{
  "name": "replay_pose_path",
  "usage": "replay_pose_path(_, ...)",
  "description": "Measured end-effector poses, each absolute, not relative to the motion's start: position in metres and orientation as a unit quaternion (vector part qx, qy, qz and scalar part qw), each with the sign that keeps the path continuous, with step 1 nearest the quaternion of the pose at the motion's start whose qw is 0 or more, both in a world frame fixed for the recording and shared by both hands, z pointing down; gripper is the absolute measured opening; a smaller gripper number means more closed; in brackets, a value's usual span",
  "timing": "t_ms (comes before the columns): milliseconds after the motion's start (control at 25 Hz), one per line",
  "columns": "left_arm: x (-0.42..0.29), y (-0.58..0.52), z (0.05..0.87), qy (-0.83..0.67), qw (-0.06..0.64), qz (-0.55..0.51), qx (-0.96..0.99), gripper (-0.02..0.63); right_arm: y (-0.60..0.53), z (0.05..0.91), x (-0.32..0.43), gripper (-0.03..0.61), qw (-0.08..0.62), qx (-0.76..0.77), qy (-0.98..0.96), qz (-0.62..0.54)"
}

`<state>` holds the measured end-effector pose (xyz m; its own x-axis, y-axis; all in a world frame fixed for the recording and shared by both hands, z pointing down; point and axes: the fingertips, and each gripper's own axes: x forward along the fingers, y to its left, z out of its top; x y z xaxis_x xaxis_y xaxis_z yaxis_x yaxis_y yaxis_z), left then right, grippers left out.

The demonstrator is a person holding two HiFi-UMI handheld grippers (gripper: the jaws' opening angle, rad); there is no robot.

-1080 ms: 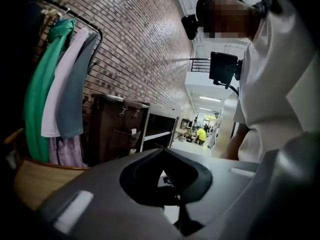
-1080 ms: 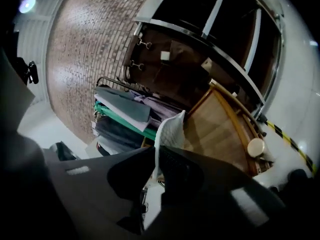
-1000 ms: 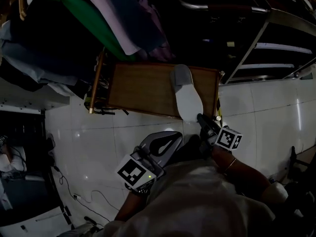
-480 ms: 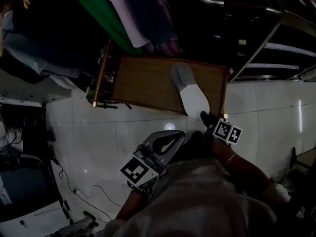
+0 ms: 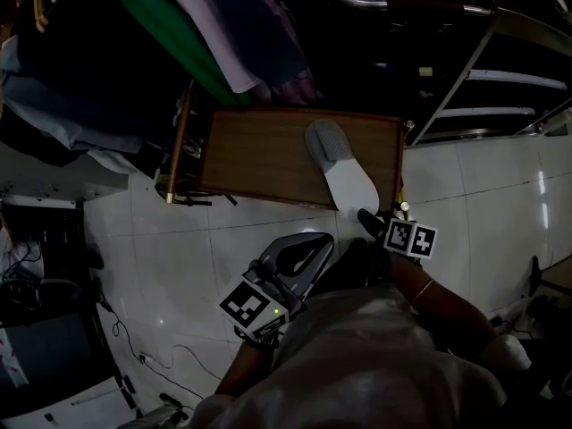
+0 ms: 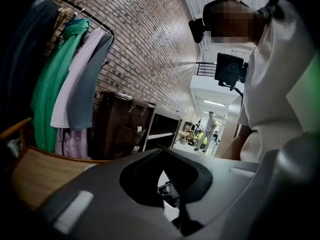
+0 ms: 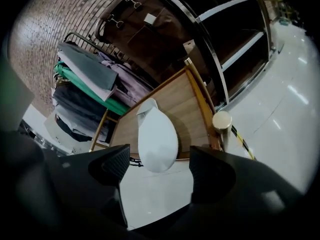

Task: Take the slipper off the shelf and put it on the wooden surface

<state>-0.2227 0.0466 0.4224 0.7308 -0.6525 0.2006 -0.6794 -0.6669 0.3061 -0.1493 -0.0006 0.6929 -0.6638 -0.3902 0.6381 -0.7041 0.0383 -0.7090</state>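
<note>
Slipper: pale grey soft slipper (image 7: 157, 136) lies on the brown wooden surface (image 7: 186, 101), just beyond the right jaws.
Right gripper (image 7: 161, 168): jaws opening, nothing between them.
Left gripper (image 6: 162, 176): jaws together, empty.
Progress: placing seems done.

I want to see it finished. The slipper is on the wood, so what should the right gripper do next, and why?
Probably draw the right gripper straight back a little. Its jaws are opening with nothing pressed between them, and the slipper lies on the wooden surface, near end poking over the edge.
</note>
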Motion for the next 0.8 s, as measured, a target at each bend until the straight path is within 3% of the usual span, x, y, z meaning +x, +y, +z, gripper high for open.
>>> replay_pose_path(320, -0.212, 0.041, 0.411, -0.365, 0.160, 0.026, 0.917, -0.003, 0.020, 0.600, -0.144, 0.362, 0.132, 0.329, -0.774, 0.525)
replay_pose_path(560, -0.186, 0.054, 0.387, -0.372, 0.159, 0.022, 0.914, -0.003, 0.021, 0.455, -0.127, 0.330, 0.022, 0.247, -0.909, 0.334)
replay_pose_path(680, -0.159, 0.072, 0.373, -0.374, 0.159, 0.011, 0.914, -0.003, 0.048, 0.400, -0.114, 0.327, 0.000, 0.206, -0.949, 0.237)
replay_pose_path(800, -0.122, 0.098, 0.374, -0.358, 0.123, 0.077, 0.923, -0.003, 0.074, 0.373, -0.094, 0.352, -0.014, 0.199, -0.963, 0.182)
